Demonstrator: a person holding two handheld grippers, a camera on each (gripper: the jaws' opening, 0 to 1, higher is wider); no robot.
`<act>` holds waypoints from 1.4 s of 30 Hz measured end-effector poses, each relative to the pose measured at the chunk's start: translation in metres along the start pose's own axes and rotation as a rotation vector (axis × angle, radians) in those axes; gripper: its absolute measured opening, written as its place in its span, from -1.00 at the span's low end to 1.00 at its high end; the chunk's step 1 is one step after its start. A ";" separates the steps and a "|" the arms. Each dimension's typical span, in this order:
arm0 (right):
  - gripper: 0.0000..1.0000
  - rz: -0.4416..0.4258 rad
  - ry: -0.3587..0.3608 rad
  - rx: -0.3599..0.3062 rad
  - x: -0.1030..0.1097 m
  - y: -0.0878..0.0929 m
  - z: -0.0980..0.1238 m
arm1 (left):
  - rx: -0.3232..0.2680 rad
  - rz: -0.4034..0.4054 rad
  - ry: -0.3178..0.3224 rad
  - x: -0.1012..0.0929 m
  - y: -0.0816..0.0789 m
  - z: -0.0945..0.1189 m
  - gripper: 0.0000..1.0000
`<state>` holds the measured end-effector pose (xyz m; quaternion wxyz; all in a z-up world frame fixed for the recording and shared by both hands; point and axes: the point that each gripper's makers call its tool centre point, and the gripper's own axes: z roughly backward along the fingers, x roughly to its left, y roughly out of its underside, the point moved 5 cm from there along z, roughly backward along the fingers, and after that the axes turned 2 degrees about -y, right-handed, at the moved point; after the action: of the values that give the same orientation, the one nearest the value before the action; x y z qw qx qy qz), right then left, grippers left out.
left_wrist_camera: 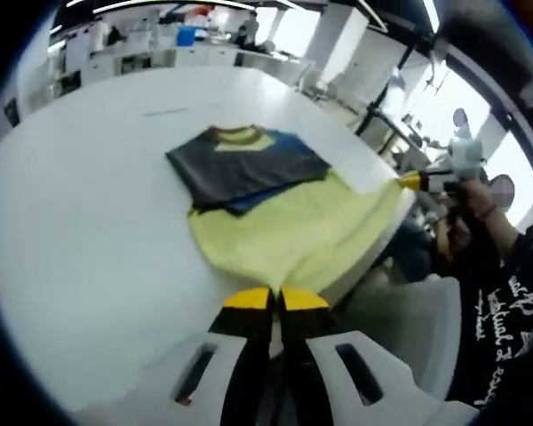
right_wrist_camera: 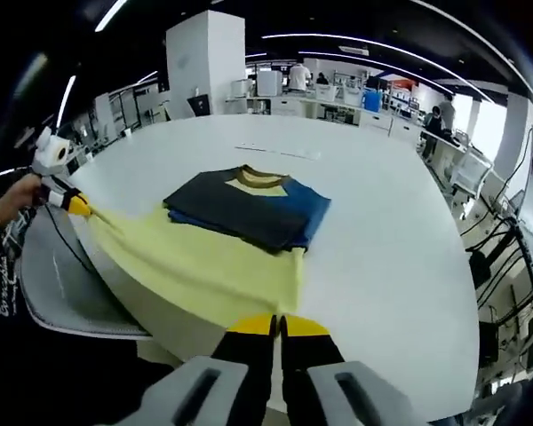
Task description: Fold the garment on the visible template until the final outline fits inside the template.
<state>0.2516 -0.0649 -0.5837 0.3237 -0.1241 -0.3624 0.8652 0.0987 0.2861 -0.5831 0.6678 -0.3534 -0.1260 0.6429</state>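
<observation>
The garment (left_wrist_camera: 284, 226) lies on the white table (left_wrist_camera: 80, 222), its pale yellow lower part stretched toward the near edge. Its dark grey and blue upper part (left_wrist_camera: 244, 164), with a yellow collar, is folded on top. My left gripper (left_wrist_camera: 275, 300) is shut on the yellow hem at the table's edge, and it appears again at the left of the right gripper view (right_wrist_camera: 75, 206), pulling a corner taut. My right gripper (right_wrist_camera: 278, 326) is shut on the hem of the garment (right_wrist_camera: 204, 266). It also shows as the right gripper (left_wrist_camera: 416, 182), pinching the other corner.
A thin faint line (right_wrist_camera: 275, 151) marks the table beyond the collar. A person (left_wrist_camera: 506, 266) in a black printed shirt stands by the table's edge. A white chair (right_wrist_camera: 62, 284) sits below the rim. Desks and shelves fill the room behind.
</observation>
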 end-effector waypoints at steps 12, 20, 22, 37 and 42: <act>-1.00 0.044 0.034 -0.072 -0.012 -0.045 -0.005 | -0.053 -0.062 -0.025 0.014 -0.045 0.002 -1.00; -1.00 0.060 0.061 -0.117 -0.024 -0.073 -0.008 | -0.105 -0.087 -0.054 0.026 -0.081 0.002 -1.00; -1.00 0.052 0.062 -0.138 -0.027 -0.080 -0.010 | -0.120 -0.086 -0.065 0.030 -0.089 0.001 -1.00; -1.00 0.066 0.093 -0.243 -0.046 -0.125 -0.030 | -0.188 -0.109 -0.145 0.053 -0.132 -0.010 -1.00; -1.00 0.046 0.098 -0.271 -0.054 -0.138 -0.040 | -0.207 -0.119 -0.173 0.061 -0.147 -0.016 -1.00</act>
<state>0.3753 -0.0053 -0.5151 0.3015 -0.2168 -0.4566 0.8085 0.2298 0.3501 -0.5187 0.6514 -0.3555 -0.2694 0.6138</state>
